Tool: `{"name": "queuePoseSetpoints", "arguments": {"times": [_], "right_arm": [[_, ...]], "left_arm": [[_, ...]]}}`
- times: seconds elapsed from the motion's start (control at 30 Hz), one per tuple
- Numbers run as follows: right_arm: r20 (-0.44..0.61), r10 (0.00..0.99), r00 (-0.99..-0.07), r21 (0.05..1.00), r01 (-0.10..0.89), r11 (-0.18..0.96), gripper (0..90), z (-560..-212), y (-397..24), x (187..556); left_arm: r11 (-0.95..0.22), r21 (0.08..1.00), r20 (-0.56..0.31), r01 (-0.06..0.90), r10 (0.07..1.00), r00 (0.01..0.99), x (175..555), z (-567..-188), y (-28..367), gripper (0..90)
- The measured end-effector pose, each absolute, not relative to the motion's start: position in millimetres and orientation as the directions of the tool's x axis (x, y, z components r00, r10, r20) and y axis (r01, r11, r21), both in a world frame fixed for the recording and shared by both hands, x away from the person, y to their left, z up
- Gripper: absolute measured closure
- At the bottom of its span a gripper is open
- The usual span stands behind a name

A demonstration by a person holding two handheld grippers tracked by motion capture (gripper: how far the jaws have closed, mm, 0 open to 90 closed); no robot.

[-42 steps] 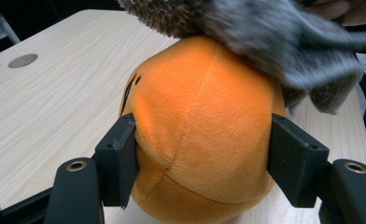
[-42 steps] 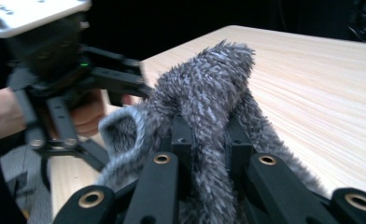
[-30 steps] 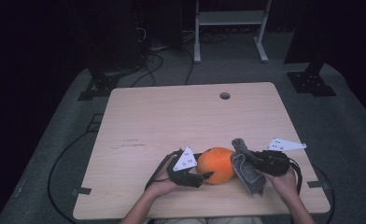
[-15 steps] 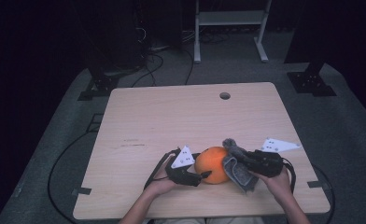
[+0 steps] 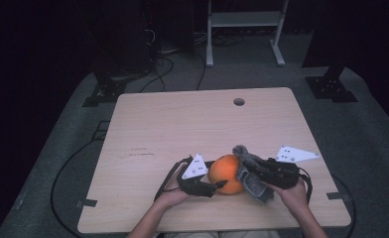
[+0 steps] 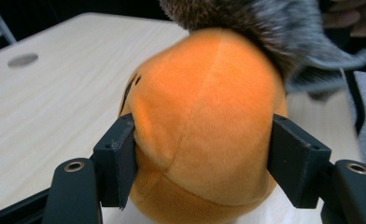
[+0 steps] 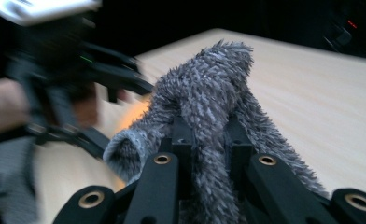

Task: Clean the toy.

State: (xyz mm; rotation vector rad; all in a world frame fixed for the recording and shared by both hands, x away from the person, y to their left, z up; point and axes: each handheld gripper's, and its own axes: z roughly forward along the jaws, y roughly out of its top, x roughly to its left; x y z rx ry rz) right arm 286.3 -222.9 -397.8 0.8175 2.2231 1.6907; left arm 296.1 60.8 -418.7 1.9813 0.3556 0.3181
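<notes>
Lower centre of high view, left to right: left gripper [image 5: 217, 186], jaws clamped on sides of round orange plush ball [image 5: 226, 173] sitting on light wooden table [image 5: 182, 124]. In left gripper view, black pads [image 6: 120, 158] press both flanks of ball [image 6: 204, 130]. Grey shaggy fabric piece [image 5: 247, 171] drapes over ball's right side. Right gripper [image 5: 249, 168] at lower right, jaws clenched tight on grey fabric [image 7: 209, 107].

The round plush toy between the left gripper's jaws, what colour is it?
Orange, clearest in the left gripper view.
</notes>
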Motion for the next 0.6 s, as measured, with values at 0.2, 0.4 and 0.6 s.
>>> {"name": "queuePoseSetpoints", "arguments": {"times": [0.2, 0.4, 0.6], "right_arm": [[0.131, 0.546, -0.827, 0.945, 0.271, 0.184, 78.1, -394, -213, 285], [0.214, 0.566, -0.796, 0.909, 0.374, 0.182, 78.1, -422, -220, 300], [0.159, 0.558, -0.814, 0.937, 0.304, 0.175, 78.1, -402, -215, 290]], "left_arm": [[-0.403, 0.91, 0.072, 0.096, 0.382, 0.921, 291, -403, 68, 31.9], [-0.42, 0.9, 0.062, 0.118, 0.391, 0.918, 294, -413, 61, 31.6], [-0.423, 0.901, 0.09, 0.09, 0.385, 0.918, 291, -415, 52, 29.0]]}}
